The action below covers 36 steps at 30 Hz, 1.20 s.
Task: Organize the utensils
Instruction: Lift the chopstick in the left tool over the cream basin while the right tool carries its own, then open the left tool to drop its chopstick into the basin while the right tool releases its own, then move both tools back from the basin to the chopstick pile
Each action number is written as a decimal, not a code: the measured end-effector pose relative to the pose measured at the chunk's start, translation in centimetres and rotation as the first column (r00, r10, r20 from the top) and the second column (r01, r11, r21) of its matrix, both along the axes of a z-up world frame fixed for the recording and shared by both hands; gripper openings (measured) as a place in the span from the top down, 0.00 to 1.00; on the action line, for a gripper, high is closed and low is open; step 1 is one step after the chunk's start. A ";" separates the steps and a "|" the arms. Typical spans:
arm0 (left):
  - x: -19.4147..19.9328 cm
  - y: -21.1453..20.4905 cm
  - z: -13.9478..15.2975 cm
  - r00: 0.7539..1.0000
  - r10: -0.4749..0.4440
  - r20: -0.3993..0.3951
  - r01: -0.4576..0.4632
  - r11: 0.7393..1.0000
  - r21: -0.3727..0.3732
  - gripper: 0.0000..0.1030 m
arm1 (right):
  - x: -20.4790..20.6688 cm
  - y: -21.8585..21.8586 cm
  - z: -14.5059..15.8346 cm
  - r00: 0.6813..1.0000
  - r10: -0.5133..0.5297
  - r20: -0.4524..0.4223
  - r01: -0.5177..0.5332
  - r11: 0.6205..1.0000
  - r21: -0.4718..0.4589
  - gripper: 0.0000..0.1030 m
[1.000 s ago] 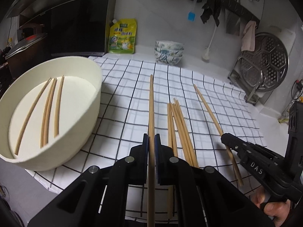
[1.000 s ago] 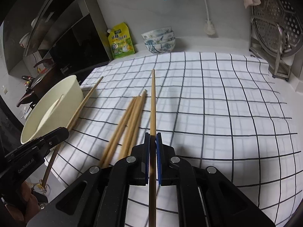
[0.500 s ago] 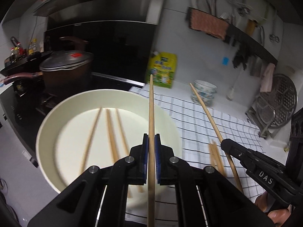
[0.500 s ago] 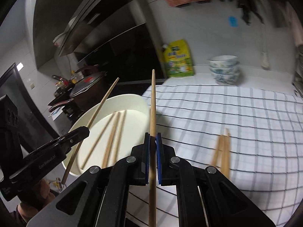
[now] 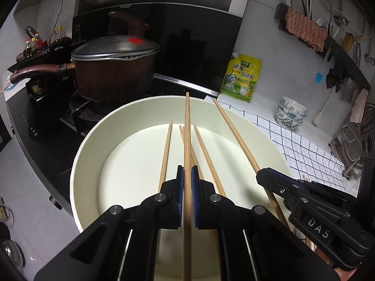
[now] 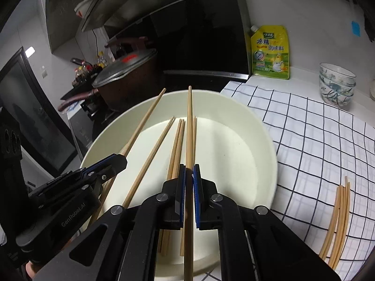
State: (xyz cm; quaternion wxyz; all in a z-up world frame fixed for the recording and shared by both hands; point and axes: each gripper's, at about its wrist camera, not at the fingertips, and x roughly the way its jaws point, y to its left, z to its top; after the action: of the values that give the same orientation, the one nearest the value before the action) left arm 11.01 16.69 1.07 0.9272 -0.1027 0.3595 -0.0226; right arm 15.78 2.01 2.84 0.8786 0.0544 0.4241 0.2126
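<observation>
The checked cloth [image 6: 316,128] has given way to the bowl [image 5: 89,154] (both grippers each still clamp a chopstick).

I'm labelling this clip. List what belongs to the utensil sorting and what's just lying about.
Job:
- left claw, gripping a chopstick
- right claw, gripping another chopstick
- cream bowl
- loose chopsticks on cloth

Lying about:
- lidded pot
- yellow pouch
- stacked bowls
</observation>
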 end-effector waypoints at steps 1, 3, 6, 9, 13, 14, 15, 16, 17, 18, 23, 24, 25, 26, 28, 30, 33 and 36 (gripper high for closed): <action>0.1 0.2 -0.3 1.000 0.001 -0.009 -0.001 1.000 -0.005 0.93 | 0.2 0.2 -0.4 1.000 0.000 -0.010 0.000 1.000 -0.006 0.94; 0.4 0.5 -0.8 1.000 0.003 -0.025 -0.003 1.000 -0.012 0.93 | 0.5 0.3 -1.0 0.999 -0.005 -0.031 0.005 1.000 -0.011 0.94; 0.4 0.7 -1.2 0.999 0.008 -0.038 -0.008 1.000 -0.013 0.93 | 0.7 0.2 -1.6 0.999 -0.009 -0.043 0.009 1.000 -0.018 0.94; 0.3 0.8 -1.3 0.999 0.022 -0.044 -0.022 1.000 -0.012 0.87 | 0.6 0.2 -1.5 0.999 -0.019 -0.035 0.018 1.000 -0.026 0.94; -0.4 1.3 -1.0 0.999 0.047 -0.025 -0.048 0.999 -0.018 0.55 | 0.3 -0.3 -1.0 0.999 -0.041 -0.018 0.040 0.999 -0.018 0.89; -0.7 1.5 -0.8 0.998 0.054 -0.015 -0.054 0.998 -0.020 0.46 | 0.2 -0.5 -0.8 0.999 -0.044 -0.013 0.044 0.999 -0.016 0.89; -0.9 1.6 -0.7 0.998 0.060 -0.008 -0.060 0.998 -0.020 0.46 | 0.0 -0.6 -0.7 0.999 -0.049 -0.007 0.049 0.999 -0.018 0.89; -1.0 1.6 -0.6 0.998 0.063 -0.005 -0.063 0.998 -0.019 0.46 | -0.1 -0.7 -0.6 0.999 -0.052 -0.003 0.052 0.998 -0.020 0.89; -1.1 1.7 -0.5 0.998 0.065 -0.005 -0.065 0.998 -0.019 0.46 | -0.3 -0.8 -0.5 0.999 -0.055 0.002 0.055 0.998 -0.020 0.89; -1.3 1.8 -0.5 0.998 0.067 -0.005 -0.067 0.998 -0.020 0.46 | -0.5 -1.0 -0.3 0.998 -0.058 0.007 0.058 0.998 -0.016 0.89; -1.9 1.8 -0.2 0.998 0.061 -0.005 -0.061 0.998 -0.031 0.41 | -1.7 -1.9 0.4 0.996 -0.084 0.027 0.084 0.996 -0.009 0.88; -2.1 1.7 -0.1 0.998 0.059 -0.002 -0.059 0.998 -0.032 0.40 | -2.0 -2.2 0.6 0.995 -0.091 0.032 0.092 0.996 -0.008 0.88; -2.3 1.6 0.0 0.998 0.055 0.002 -0.055 0.998 -0.033 0.39 | -2.2 -2.5 0.8 0.995 -0.097 0.036 0.098 0.995 -0.008 0.88; -2.5 1.5 0.0 0.999 0.052 0.004 -0.052 0.998 -0.033 0.39 | -2.6 -2.8 1.0 0.993 -0.107 0.042 0.107 0.994 -0.009 0.88; -2.8 1.3 0.1 0.999 0.048 0.005 -0.047 0.998 -0.038 0.38 | -3.3 -3.6 1.3 0.991 -0.125 0.050 0.126 0.992 -0.013 0.85; -3.2 1.0 0.2 0.999 0.040 0.005 -0.040 0.998 -0.046 0.37 | -4.0 -4.3 1.5 0.988 -0.142 0.053 0.143 0.990 -0.014 0.82; -3.9 0.1 0.3 1.000 0.018 0.006 -0.018 0.999 -0.050 0.35 | -5.3 -5.7 1.7 0.984 -0.167 0.061 0.168 0.986 -0.017 0.82; -4.8 -1.4 0.6 1.000 -0.015 0.011 0.016 0.999 -0.049 0.35 | -6.5 -6.8 1.9 0.980 -0.186 0.074 0.189 0.982 -0.024 0.82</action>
State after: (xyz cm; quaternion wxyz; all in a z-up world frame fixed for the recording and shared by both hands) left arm 6.22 15.29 1.62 0.9261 -0.1223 0.3547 -0.0391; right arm 9.29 -4.84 4.78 0.9101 0.0730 0.3885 0.1242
